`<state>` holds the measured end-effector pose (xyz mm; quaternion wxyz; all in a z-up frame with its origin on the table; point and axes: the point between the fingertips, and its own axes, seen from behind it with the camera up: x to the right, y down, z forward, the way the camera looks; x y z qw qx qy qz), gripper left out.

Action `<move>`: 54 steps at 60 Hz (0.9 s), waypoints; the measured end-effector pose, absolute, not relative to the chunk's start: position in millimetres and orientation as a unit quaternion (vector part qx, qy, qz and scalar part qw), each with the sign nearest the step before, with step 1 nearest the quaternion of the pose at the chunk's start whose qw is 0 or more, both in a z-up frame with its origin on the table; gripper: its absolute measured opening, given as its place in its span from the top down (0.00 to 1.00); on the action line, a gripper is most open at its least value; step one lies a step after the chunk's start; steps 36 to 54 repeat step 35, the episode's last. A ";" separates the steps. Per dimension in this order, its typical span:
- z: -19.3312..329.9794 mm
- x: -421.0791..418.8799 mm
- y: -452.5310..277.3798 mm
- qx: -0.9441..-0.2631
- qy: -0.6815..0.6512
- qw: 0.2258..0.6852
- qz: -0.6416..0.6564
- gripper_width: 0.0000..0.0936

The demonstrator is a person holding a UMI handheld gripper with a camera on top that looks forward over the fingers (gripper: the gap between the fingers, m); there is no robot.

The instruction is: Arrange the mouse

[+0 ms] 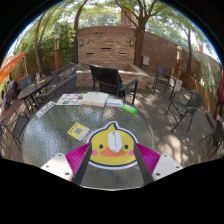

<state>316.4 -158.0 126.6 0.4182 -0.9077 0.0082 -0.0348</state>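
A white mouse (113, 142) lies on a round yellow duck-face mouse pad (100, 152) at the near edge of a round glass patio table (60, 140). My gripper (113, 153) is open, with its magenta fingertips (80, 156) spread wide on either side of the pad. The pad and the mouse rest on the table between the fingers. I cannot tell whether the fingers touch the pad's edges.
A small yellow square item (78, 130) lies on the glass just beyond the pad. Papers or books (95, 98) lie at the table's far side. A dark chair (105, 78) stands behind the table, more chairs (186, 105) to the right, and a brick wall (105, 45) beyond.
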 end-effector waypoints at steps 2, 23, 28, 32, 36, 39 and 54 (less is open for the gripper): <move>133.5 315.6 -172.8 -0.908 0.008 0.417 -0.045 0.08; 179.8 280.3 -304.7 -0.903 0.028 0.424 -0.063 0.08; 186.0 273.5 -321.8 -0.900 0.021 0.429 -0.071 0.08; 193.1 269.3 -331.4 -0.897 0.015 0.435 -0.077 0.08; 195.8 268.3 -333.8 -0.895 0.013 0.438 -0.081 0.09; 195.8 268.3 -333.8 -0.895 0.013 0.438 -0.081 0.09; 195.8 268.3 -333.8 -0.895 0.013 0.438 -0.081 0.09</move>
